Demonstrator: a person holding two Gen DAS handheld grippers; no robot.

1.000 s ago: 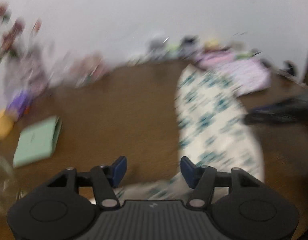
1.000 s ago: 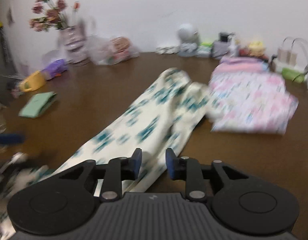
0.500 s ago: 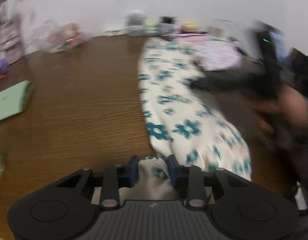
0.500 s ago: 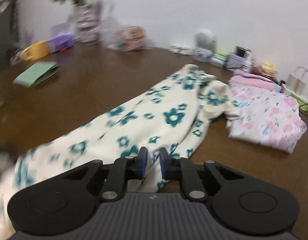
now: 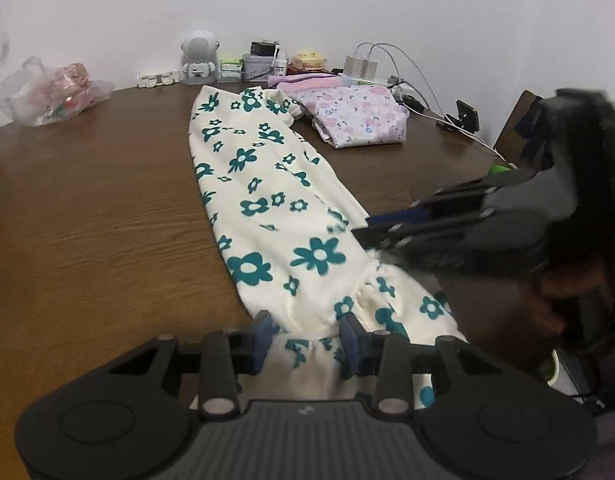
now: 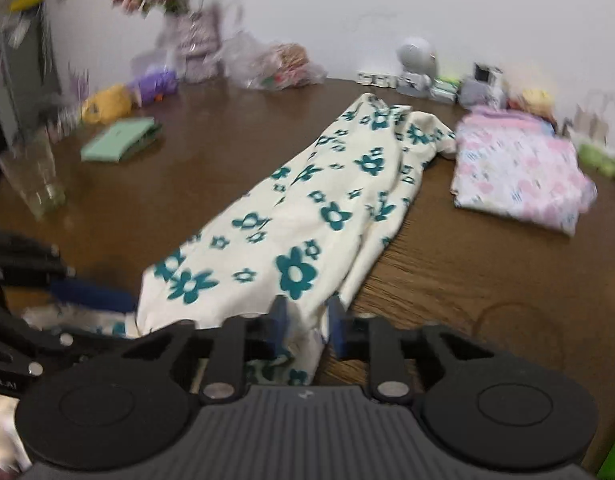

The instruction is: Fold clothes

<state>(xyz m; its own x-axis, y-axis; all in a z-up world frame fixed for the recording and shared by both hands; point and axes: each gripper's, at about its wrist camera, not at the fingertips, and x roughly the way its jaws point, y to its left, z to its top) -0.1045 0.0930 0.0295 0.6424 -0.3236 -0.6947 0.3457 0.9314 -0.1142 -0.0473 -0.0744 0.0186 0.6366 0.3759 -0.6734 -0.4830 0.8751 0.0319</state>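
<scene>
Worktop (image 5: 107, 216): a brown wooden surface is carrying everything, with clutter lining the far wall.
Floral garment (image 5: 267, 184): cream cloth with teal flowers is lying stretched lengthwise, its far end just beside the pink folded pile (image 5: 359, 120), its near end gathered at the 2 claws (the right edge is already doubled in 2 layers).
Left claw (image 5: 305, 342): its fingers are standing spread, with the gathered hem lying between them and touching the pads, not squeezed.
Right claw (image 6: 305, 322): its fingers are sitting partly parted around a ridge of cloth at the near right corner; whether they are gripping is hard to tell.
Doing it well: both claws are needing equal bites on matching corners, tension held even, so the edges are meeting squarely and no crease is dragging toward the pile.
</scene>
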